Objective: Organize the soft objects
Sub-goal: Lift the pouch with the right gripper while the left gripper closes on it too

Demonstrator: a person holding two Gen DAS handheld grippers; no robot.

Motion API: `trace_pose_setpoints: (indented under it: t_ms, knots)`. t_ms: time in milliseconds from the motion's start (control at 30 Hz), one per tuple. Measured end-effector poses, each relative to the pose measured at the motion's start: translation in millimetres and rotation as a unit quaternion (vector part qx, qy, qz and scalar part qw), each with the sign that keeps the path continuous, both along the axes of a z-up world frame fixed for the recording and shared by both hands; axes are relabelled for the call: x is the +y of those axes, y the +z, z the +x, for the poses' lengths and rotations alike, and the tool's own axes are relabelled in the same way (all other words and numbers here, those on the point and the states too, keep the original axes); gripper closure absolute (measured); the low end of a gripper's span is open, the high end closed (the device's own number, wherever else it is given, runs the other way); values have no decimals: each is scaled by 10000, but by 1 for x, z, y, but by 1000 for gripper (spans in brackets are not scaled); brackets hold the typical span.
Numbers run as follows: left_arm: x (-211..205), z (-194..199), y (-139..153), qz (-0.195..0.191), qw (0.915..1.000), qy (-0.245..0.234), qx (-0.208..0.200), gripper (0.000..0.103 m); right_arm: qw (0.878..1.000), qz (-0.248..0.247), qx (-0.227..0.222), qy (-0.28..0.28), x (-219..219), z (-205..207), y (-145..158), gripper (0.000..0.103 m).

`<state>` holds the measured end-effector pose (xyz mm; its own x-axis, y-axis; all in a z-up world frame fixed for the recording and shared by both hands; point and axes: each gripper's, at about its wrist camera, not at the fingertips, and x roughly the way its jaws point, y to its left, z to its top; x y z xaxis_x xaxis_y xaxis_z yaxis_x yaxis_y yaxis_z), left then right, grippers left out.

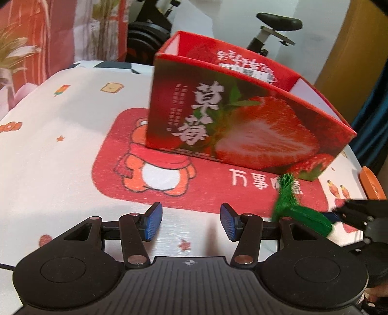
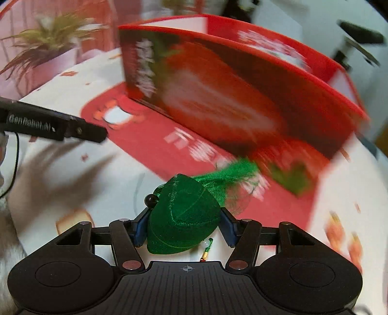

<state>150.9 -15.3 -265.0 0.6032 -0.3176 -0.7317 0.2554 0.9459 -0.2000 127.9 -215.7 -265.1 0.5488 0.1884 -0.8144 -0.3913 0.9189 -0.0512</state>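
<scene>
The green pouch (image 2: 181, 213) is clamped in the right gripper (image 2: 184, 225) jaws, just before the strawberry box (image 2: 242, 97); its trailing tassel (image 2: 232, 174) could be snagged on the box rim. The left gripper (image 1: 191, 223) jaws stand part-open, empty.

a white tablecloth (image 1: 60, 157) with small food prints covers the table, a red bear mat (image 1: 194, 184) at its middle. far behind stand an exercise bike (image 1: 278, 23) and, far left, a potted plant (image 2: 48, 38).
</scene>
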Motion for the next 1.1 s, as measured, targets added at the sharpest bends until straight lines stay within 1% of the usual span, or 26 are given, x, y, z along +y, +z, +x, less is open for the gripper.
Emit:
trace_pose_setpoints:
  t_ms: [100,233,333,400,433,467,600,700,767,800,833,933,1000,1100]
  knots:
    - [5,2,0,21,10000,91,32,48,9997,29,-30,243,16,17,1,49]
    - [10,4,-1,58,9998,157,77,48,9992,123,-70,377,25,32,3,48]
    - [12,5,-2,63,9997,187,125,48,9992,226,-91,325,24,33,3,43]
    - [12,6,-2,41,9997,190,143,48,9989,368,-86,281,19,30,5,35]
    - [12,7,-2,12,9997,178,159,48,9988,410,-118,238,18,28,6,28]
    - [10,8,-2,-25,9997,159,172,48,9987,451,-168,182,16,26,8,25]
    - [2,8,1,-227,9996,-94,165,49,9965,806,-239,3,0,15,17,25]
    - [-7,10,6,-420,9984,-324,191,49,9953,937,-224,-30,-8,8,18,31]
    - [-12,11,9,-566,9971,-456,224,49,9955,919,-232,2,-8,5,16,36]
    - [-14,12,10,-630,9965,-500,227,49,9956,909,-237,24,-7,4,15,41]
    - [-17,13,12,-697,9958,-546,237,49,9956,909,-238,41,-6,4,13,43]
    - [-24,17,12,-975,9918,-733,389,49,9947,985,-269,118,-1,4,11,46]
    - [-29,22,9,-1167,9880,-824,588,49,9945,985,-300,200,3,5,9,46]
    - [-38,27,2,-1345,9831,-913,848,49,9943,955,-387,271,7,7,7,46]
